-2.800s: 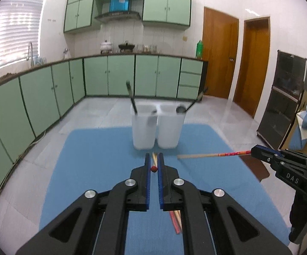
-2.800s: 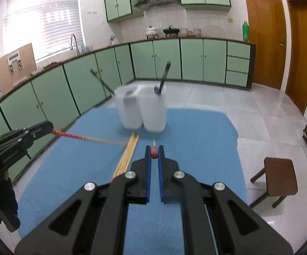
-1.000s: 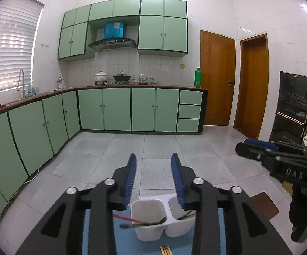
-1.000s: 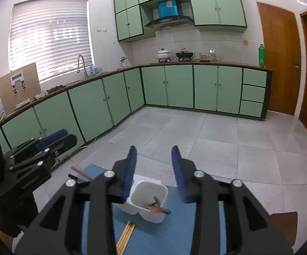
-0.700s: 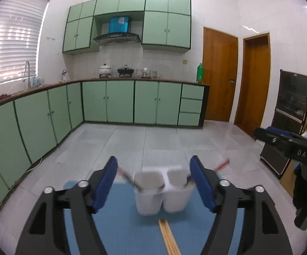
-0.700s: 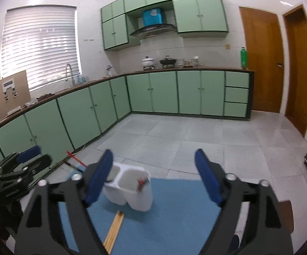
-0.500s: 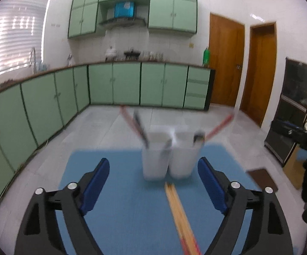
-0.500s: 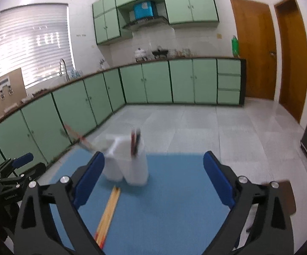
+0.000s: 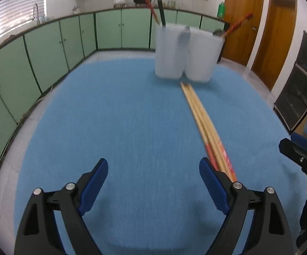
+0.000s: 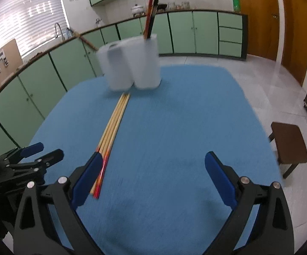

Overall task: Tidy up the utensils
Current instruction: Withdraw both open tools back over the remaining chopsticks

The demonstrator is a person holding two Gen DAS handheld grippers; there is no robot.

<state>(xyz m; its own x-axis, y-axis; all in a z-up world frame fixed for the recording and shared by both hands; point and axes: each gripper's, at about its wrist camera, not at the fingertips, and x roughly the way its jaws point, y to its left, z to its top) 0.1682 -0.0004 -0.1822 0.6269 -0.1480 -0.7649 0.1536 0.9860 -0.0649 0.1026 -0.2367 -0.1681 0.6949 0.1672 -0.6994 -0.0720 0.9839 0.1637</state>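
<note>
Left gripper (image 9: 153, 182) stands with jaws wide apart and nothing between them, above the blue mat (image 9: 115, 127). Right gripper (image 10: 153, 176) is likewise spread wide and empty.

Loose chopsticks (image 9: 204, 123) lie bundled side by side on the mat, red-painted ends nearest, bare tips just short of the twin white holder (image 9: 184, 53) at 12 o'clock.

Judged handling: light, stiff, smooth and thin, so liable to roll or skid out from between the pads. A pinch across a stick near the red end, where it clears its neighbours, looks soundest.

Left wrist view shows the bundle at 2 o'clock running under the right-hand finger, plus red and dark handles and another chopstick leaning from the two cups. Right wrist view alone shows the bundle's near ends uncovered at 10 o'clock, and a brown stool (image 10: 289, 146) on the floor.
</note>
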